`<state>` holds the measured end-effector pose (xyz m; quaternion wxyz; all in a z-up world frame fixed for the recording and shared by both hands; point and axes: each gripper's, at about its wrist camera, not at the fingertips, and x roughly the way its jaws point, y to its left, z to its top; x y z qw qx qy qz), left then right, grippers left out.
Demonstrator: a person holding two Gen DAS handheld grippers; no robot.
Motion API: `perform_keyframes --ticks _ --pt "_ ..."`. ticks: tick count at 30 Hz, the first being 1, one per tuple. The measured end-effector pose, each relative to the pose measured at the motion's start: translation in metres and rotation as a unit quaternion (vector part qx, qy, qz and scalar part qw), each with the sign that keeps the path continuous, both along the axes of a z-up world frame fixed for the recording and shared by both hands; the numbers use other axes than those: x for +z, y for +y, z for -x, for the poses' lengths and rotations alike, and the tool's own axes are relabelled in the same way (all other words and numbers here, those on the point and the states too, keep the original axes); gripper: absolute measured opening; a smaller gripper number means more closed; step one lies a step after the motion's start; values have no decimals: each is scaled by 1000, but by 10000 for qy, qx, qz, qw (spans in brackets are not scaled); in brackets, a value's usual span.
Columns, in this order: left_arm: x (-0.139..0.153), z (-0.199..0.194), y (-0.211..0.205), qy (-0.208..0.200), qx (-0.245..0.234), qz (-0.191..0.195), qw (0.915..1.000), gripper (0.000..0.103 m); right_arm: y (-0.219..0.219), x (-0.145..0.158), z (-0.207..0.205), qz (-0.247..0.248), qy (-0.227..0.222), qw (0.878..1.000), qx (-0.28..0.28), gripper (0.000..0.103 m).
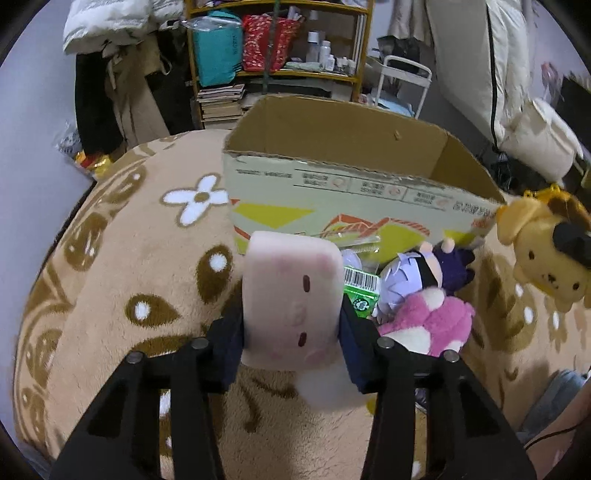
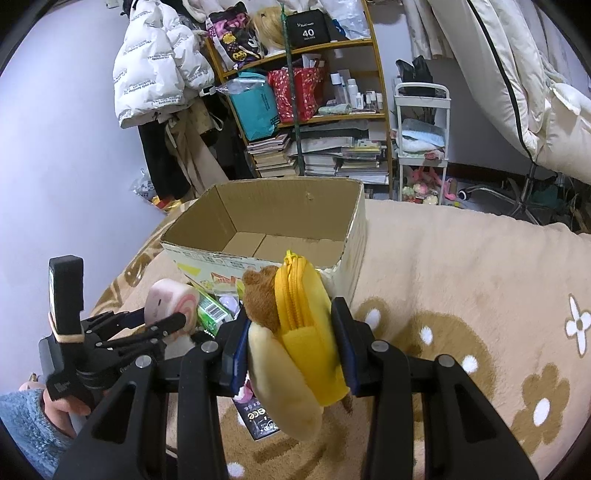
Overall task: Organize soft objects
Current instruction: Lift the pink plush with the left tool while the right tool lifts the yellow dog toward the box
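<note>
A cardboard box (image 2: 266, 221) stands open and empty on a tan blanket (image 2: 461, 277) with brown and white flowers. Its near wall carries small print, upside down and too blurred to read.

The left gripper (image 1: 291, 314) is clamped on a pink roll plush (image 1: 291, 295) with a simple face, held in front of the box. Below it lie a green pack (image 1: 360, 291) with a barcode, a doll (image 1: 417, 277) in purple, and a pink plush (image 1: 432, 325).

The right gripper (image 2: 291, 332) is squeezed tight on a yellow dog pouch (image 2: 295, 314) with a zip, brown ears and cream flaps, held just before the box's near corner. Under it lies a dark packet (image 2: 258, 421); the letters "ece" show, the rest is hidden.

On the shelf (image 2: 373, 114) behind, a black case (image 2: 308, 27) reads "40 colors". A white jacket (image 2: 155, 62) has repeated print too small to read.
</note>
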<state>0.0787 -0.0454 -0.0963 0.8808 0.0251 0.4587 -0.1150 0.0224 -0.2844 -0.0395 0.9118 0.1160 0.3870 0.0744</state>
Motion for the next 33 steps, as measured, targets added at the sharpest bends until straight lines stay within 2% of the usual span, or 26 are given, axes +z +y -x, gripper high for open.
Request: perform_keyframes --ticks 4,13,20,24,29,33 --pt "6 2 5 -128 145 -33 9998 41 1 3 2 17 -118 9999 44 43" --pt "46 16 16 -975 402 24 9944 42 4 14 1 58 -457 9989 109 42" --pt "94 18 4 -1766 160 -138 9841 42 6 31 -11 169 -837 9962 142 42" --pt "115 11 -8 -2105 -51 -205 9774 42 6 37 -27 27 -976 9951 124 43" --pt "121 -12 -19 -2176 -235 -230 9755 43 13 36 -51 76 -1050 9943 196 43" --pt "107 -35 -27 -2010 -284 -217 9789 43 17 29 -66 70 -1055 9941 242 43"
